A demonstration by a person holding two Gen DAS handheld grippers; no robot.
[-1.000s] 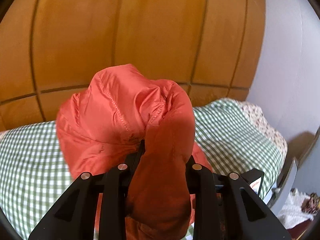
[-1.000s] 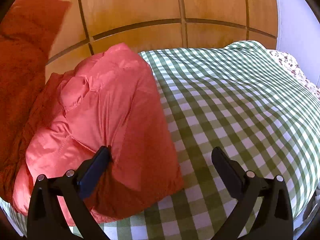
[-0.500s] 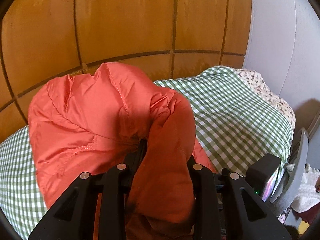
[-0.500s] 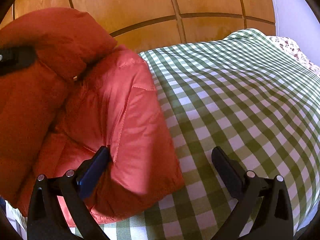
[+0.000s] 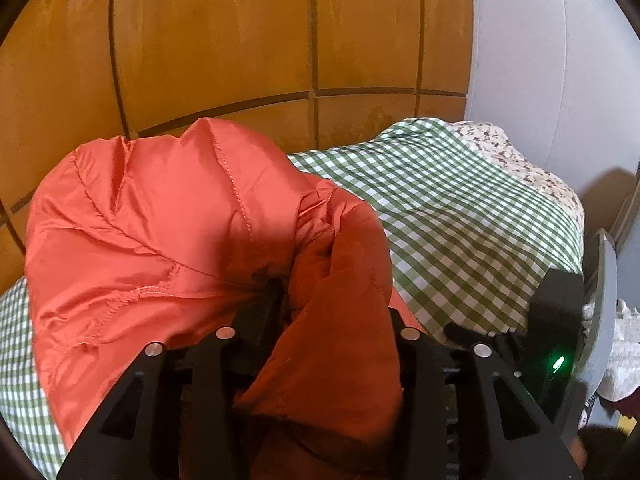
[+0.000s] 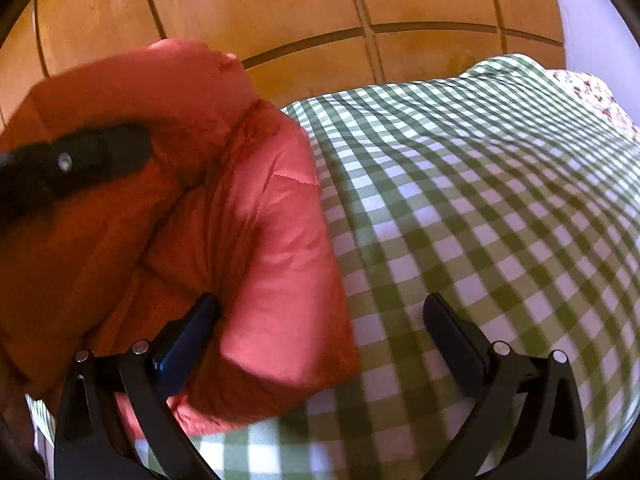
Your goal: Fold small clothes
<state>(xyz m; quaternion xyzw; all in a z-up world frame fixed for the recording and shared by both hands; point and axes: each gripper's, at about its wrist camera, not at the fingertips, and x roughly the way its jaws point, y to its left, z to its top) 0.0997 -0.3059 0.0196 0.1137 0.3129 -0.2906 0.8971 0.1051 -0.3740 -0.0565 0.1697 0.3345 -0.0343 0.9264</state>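
An orange-red puffer jacket [image 5: 160, 232] lies on the green gingham bedcover [image 5: 460, 216]. My left gripper [image 5: 316, 312] is shut on a fold of the jacket, which drapes over its fingers and hides the tips. In the right wrist view the jacket [image 6: 260, 248] lies bunched at the left, and the left gripper [image 6: 76, 160] shows above it holding the raised fold. My right gripper [image 6: 320, 320] is open and low over the bedcover [image 6: 480, 220]; its left finger [image 6: 188, 336] touches the jacket's edge and its right finger is over bare cover.
A wooden panelled headboard [image 5: 240, 40] rises behind the bed. A grey wall [image 5: 560, 60] is at the right. A floral sheet [image 5: 520, 160] shows at the bed's far corner. The other gripper's body with a green light [image 5: 558, 360] is at the lower right.
My left gripper has carried the jacket fold to the right, over the rest of the jacket and nearer the right gripper. The right gripper has stayed open in about the same place.
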